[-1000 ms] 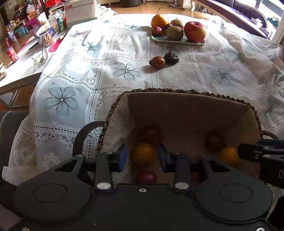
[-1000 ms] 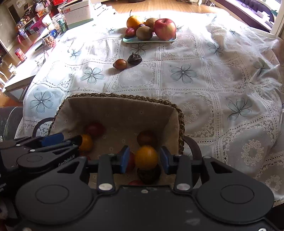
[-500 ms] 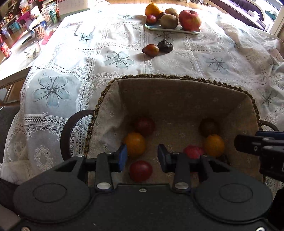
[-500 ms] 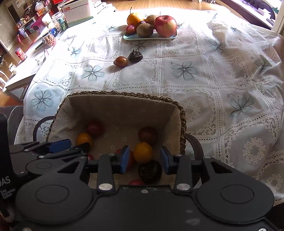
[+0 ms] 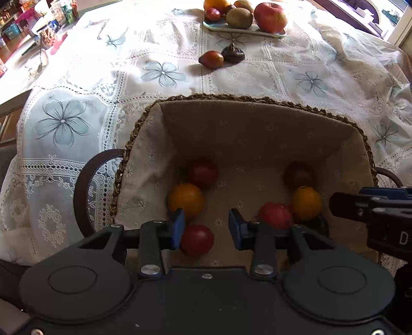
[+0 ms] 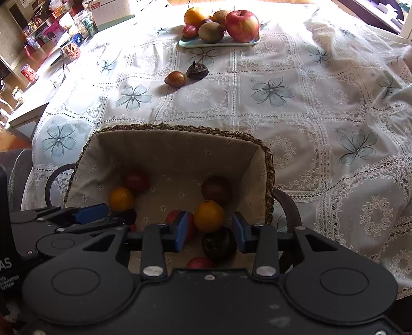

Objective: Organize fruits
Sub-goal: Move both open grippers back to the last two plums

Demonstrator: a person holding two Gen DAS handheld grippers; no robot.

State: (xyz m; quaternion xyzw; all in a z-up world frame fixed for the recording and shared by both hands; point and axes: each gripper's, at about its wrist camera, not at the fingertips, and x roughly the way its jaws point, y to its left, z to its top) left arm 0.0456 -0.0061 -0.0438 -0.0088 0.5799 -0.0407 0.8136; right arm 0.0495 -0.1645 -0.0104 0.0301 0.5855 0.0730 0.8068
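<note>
Both oranges have been released into the near, fabric-lined woven basket; the left gripper and right gripper are raised, fingers apart and empty. Further fruits can be fetched.

- One woven basket is sitting at 6 o'clock on the table.
- Two orange fruits are lying inside it, at 9 and 3 o'clock.
- Five red or dark red fruits are showing inside it across both views.
- One dark wrinkled fruit is lying at the basket's 5 o'clock.
- One tray at 12 o'clock is holding one apple, one orange, two brown kiwi-like fruits and at least one small red fruit.
- Two loose fruits are lying between the tray and the basket: one reddish-brown, one dark and wrinkled.
</note>
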